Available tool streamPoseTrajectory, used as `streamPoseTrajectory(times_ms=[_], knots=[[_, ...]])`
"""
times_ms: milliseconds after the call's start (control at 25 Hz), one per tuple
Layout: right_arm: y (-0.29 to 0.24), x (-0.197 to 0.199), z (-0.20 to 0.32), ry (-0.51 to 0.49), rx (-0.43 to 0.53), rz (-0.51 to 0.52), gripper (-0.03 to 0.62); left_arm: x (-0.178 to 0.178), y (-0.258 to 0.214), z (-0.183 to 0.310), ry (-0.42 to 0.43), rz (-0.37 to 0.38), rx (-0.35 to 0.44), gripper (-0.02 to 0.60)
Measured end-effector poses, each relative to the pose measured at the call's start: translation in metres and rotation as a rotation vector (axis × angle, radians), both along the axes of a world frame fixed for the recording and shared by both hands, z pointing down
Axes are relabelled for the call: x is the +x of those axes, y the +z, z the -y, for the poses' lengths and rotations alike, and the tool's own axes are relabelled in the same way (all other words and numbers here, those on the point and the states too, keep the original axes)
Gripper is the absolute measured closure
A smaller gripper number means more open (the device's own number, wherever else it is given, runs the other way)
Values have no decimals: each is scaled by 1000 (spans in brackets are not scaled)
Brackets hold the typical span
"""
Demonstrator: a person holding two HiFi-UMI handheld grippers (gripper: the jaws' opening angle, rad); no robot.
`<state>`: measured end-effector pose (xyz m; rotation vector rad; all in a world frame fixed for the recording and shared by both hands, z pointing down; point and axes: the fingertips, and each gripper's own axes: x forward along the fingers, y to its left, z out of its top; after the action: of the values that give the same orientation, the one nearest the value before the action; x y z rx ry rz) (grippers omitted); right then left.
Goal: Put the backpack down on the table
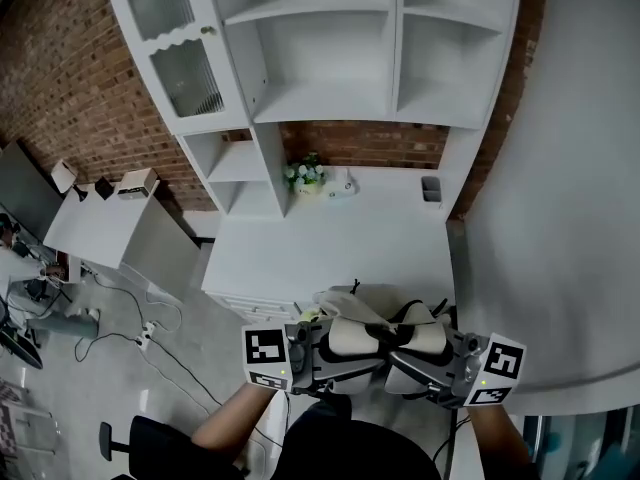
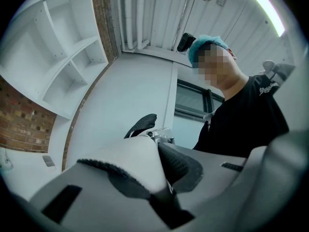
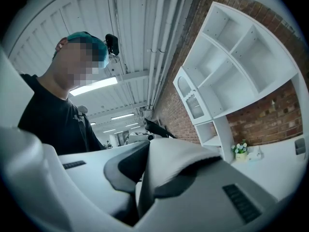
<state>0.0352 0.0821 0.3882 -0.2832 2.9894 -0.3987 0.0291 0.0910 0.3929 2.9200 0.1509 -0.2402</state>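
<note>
The cream backpack (image 1: 385, 311) with black trim hangs between my two grippers, close to my body and short of the white table (image 1: 330, 243). In the head view my left gripper (image 1: 328, 353) is shut on one padded shoulder strap (image 1: 352, 336). My right gripper (image 1: 402, 356) is shut on the other strap (image 1: 422, 340). The left gripper view shows its jaws pinching a white strap (image 2: 133, 166) with black mesh backing, my left gripper (image 2: 161, 180) pointing at the person's black shirt. In the right gripper view my right gripper (image 3: 145, 187) clamps a white strap (image 3: 174, 166).
A small flower pot (image 1: 303, 175), a white object (image 1: 343, 185) and a grey cup (image 1: 431, 189) stand at the table's back edge under a white shelf unit (image 1: 330, 58). A second desk (image 1: 100, 228) and floor cables (image 1: 130, 313) lie left. A white wall (image 1: 560, 218) is right.
</note>
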Motion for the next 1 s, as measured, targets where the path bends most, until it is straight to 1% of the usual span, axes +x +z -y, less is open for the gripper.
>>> streamPoseTrajectory(times_ms=[240, 440, 600, 840, 1000], knots=[[-8, -28, 48, -32, 2, -28, 551, -29, -13, 53, 1, 10, 2, 518], [-14, -45, 90, -7, 0, -11, 551, -45, -19, 94, -1, 3, 13, 518], [-19, -59, 107, -21, 17, -22, 551, -60, -25, 111, 8, -10, 35, 518], [-31, -76, 131, -8, 61, -36, 551, -77, -32, 129, 23, -28, 57, 518], [-32, -85, 140, 4, 66, -43, 551, -86, -32, 137, 26, -26, 54, 518]])
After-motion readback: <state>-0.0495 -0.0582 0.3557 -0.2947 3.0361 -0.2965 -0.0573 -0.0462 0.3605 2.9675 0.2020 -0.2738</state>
